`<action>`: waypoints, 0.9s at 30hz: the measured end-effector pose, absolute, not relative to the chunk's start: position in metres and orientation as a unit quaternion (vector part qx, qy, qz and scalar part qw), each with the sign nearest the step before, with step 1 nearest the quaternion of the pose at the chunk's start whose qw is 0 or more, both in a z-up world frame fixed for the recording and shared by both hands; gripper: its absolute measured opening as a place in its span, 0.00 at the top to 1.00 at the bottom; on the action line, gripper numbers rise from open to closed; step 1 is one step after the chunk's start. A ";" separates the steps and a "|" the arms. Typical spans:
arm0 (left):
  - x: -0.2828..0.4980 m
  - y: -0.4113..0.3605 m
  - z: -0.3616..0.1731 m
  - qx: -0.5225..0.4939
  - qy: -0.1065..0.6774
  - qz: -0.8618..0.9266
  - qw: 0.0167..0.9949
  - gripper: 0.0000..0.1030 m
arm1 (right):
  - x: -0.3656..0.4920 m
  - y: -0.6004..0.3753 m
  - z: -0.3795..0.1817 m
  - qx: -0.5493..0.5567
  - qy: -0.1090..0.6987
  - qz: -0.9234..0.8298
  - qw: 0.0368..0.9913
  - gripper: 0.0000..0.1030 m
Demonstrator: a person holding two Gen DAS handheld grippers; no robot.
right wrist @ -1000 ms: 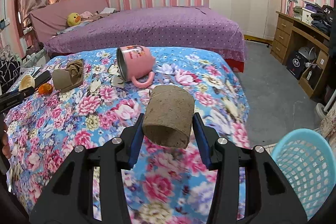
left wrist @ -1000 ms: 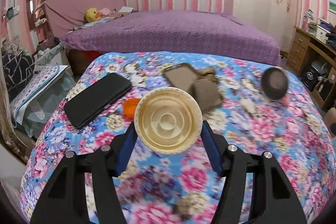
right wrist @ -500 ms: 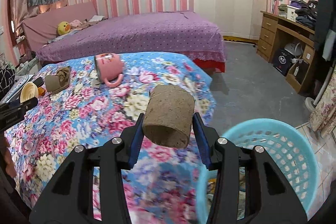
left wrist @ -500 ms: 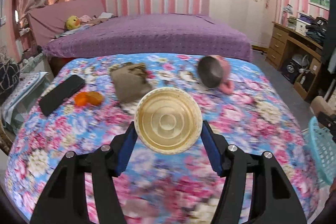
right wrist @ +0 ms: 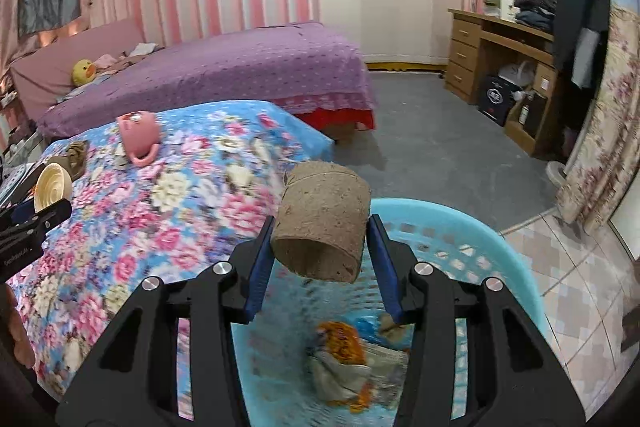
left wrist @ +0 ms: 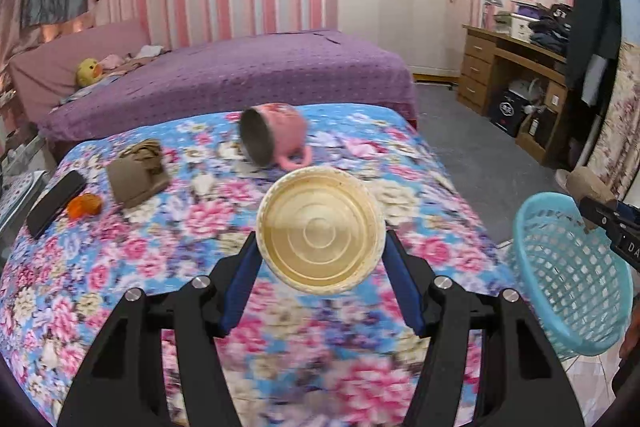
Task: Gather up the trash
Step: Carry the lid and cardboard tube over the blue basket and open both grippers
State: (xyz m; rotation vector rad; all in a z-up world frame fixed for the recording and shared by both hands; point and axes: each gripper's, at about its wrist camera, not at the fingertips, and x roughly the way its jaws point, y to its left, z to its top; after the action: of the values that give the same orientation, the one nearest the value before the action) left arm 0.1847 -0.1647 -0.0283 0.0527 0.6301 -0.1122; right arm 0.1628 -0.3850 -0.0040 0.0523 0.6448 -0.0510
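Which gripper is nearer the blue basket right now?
Right. The right gripper, holding a cardboard roll, is above the blue basket; the left gripper, holding a cup, is over the table, beside the basket.

the floral cover [left wrist: 304,379] smears to blur at six o'clock; the basket's [right wrist: 500,247] blurred trash [right wrist: 352,363] is unidentifiable, its rim cut off below.

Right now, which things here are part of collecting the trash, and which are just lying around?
Part of the job:
- cardboard tube in the right gripper
- paper bowl in the left gripper
- blue basket, trash already inside

Lying about:
- pink mug, tipped over
- phone
- stuffed duck
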 end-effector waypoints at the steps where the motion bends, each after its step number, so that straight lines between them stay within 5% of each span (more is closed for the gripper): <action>1: 0.184 -0.170 -0.029 0.027 0.310 -0.059 0.949 0.41 | 0.161 -0.393 -0.005 0.025 0.317 -0.030 0.948 0.56; 27: 0.167 -0.358 -0.046 0.064 0.342 -0.211 0.914 0.41 | 0.131 -0.496 -0.034 0.020 0.338 -0.058 0.939 0.55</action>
State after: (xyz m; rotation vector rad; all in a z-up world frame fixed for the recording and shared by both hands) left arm 0.1675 -0.3576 -0.0456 0.1327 0.7036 -0.4346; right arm 0.1305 -0.4962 -0.0341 0.0415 0.6911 -0.1190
